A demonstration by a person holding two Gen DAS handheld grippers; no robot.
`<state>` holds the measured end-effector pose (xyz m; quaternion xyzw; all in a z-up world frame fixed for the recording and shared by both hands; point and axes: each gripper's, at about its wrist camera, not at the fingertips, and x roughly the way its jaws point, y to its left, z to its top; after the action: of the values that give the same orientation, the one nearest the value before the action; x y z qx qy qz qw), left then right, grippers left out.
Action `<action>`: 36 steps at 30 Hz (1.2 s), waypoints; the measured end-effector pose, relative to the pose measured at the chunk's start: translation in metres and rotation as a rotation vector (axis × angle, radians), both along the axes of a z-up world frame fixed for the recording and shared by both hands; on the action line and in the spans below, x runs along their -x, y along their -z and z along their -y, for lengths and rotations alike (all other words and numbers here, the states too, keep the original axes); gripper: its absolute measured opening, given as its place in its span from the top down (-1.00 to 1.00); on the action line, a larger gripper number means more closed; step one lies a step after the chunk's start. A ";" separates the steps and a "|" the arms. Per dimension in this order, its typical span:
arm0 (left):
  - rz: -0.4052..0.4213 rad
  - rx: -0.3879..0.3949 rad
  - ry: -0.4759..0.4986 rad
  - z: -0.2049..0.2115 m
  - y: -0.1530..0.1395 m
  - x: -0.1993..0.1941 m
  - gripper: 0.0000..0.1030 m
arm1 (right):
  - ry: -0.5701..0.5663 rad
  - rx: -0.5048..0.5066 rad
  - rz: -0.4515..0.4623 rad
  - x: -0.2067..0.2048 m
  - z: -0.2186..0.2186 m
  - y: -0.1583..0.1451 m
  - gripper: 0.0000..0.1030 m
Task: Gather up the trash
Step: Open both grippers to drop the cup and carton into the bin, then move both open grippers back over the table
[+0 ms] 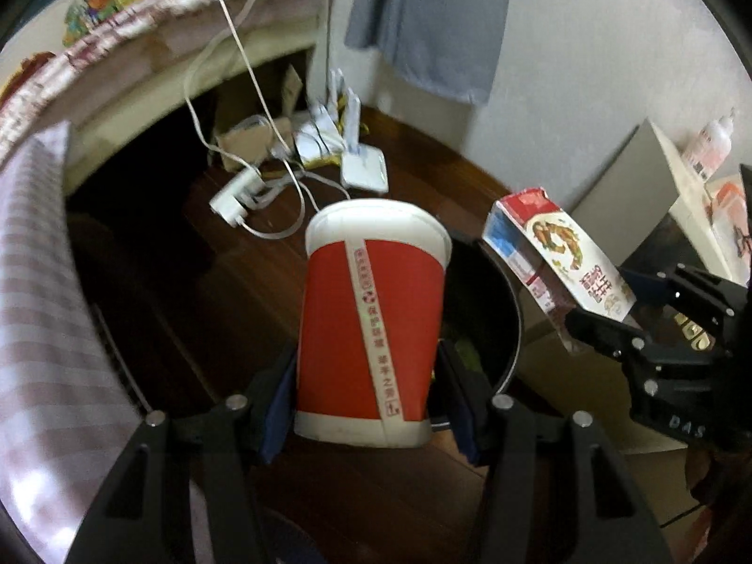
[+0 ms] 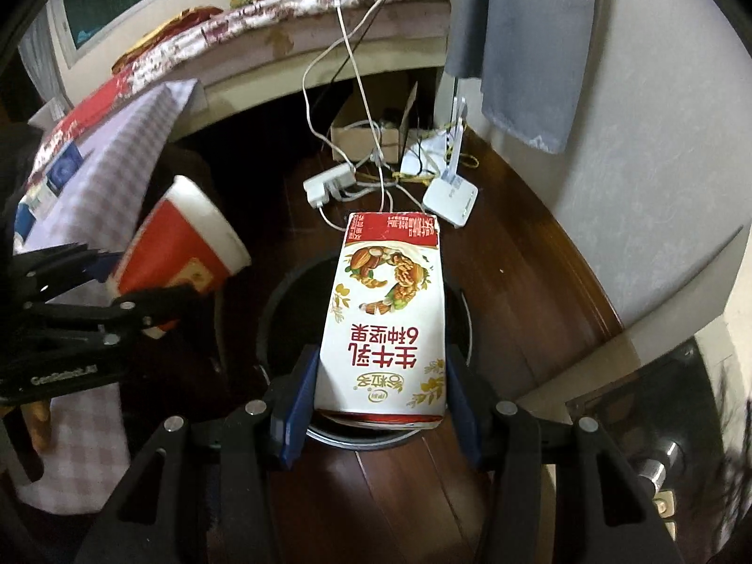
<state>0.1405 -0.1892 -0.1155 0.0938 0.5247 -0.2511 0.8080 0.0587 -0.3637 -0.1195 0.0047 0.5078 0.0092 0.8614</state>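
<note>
The left gripper [image 1: 364, 404] pinches a red paper cup [image 1: 371, 324] near its base, just left of the dark bin [image 2: 376, 437]; thin, light and easily crushed, it wants gentle pressure. The right gripper [image 2: 378, 416] pinches a stiffer, smooth milk carton [image 2: 385, 324] by its sides, directly above the bin.

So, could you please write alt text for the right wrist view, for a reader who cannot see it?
The right tool grips a milk carton above a round black bin on a dark wooden floor. At left, the left tool holds a red paper cup; a bed and white cables lie behind.
</note>
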 end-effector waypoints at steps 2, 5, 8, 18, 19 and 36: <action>-0.072 0.016 0.008 0.007 0.014 -0.007 -0.11 | -0.009 0.018 -0.008 -0.001 0.003 0.010 -0.04; -0.127 0.000 0.008 0.014 0.032 -0.015 -0.11 | -0.020 0.011 -0.052 -0.003 0.009 0.031 -0.04; -0.167 -0.042 0.025 0.023 0.049 -0.022 -0.11 | -0.055 0.021 -0.087 -0.005 0.008 0.049 -0.04; -0.207 -0.135 -0.006 0.029 0.080 -0.026 -0.61 | -0.122 0.094 -0.157 -0.022 0.006 0.096 -0.55; -0.198 -0.133 -0.013 0.027 0.076 -0.024 -0.71 | -0.107 0.088 -0.158 -0.018 0.010 0.095 -0.55; -0.076 -0.020 -0.087 0.006 0.025 -0.002 -0.85 | 0.144 -0.016 -0.047 0.022 0.036 0.023 -0.63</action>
<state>0.1428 -0.1950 -0.1407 0.0693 0.5612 -0.2137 0.7966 0.0370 -0.3999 -0.1421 0.0483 0.5263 -0.0488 0.8475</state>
